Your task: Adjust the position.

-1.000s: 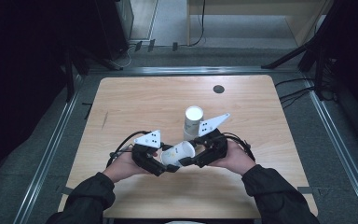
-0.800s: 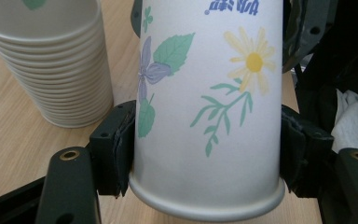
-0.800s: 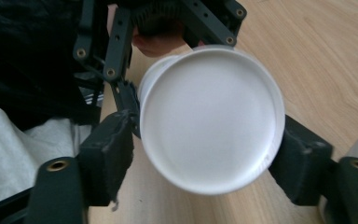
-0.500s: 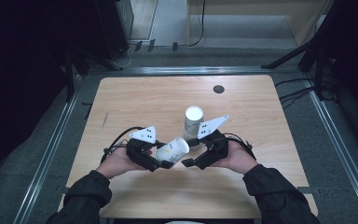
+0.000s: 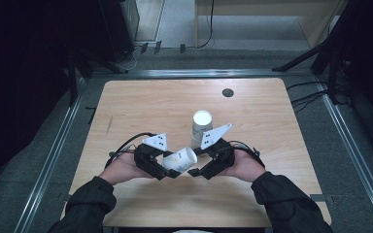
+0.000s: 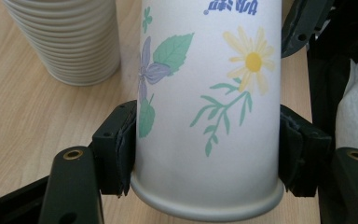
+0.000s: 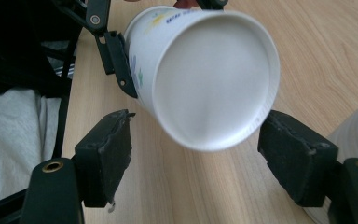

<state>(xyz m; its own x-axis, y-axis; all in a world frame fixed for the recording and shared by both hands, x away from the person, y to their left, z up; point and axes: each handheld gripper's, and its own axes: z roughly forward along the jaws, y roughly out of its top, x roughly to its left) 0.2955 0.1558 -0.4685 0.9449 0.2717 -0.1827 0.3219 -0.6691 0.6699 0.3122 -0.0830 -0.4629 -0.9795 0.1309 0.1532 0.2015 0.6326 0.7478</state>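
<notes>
Paper cup (image 5: 180,159), light, thin-walled and easily crushed, lies sideways off the table at near centre, left gripper (image 5: 167,169) clamped on its sides near the rim, right gripper (image 5: 193,171) parted and clear of its base; grip gently, low on the stiffer rim.

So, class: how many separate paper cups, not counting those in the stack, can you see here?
1: the white flower-printed paper cup, lying sideways, clamped in the left gripper. The stack of white paper cups beside it may hide others.

surface: wooden table (image 5: 141,104) | on it: stack of paper cups (image 5: 201,127) | small dark disc, perhaps a grommet (image 5: 228,92)
</notes>
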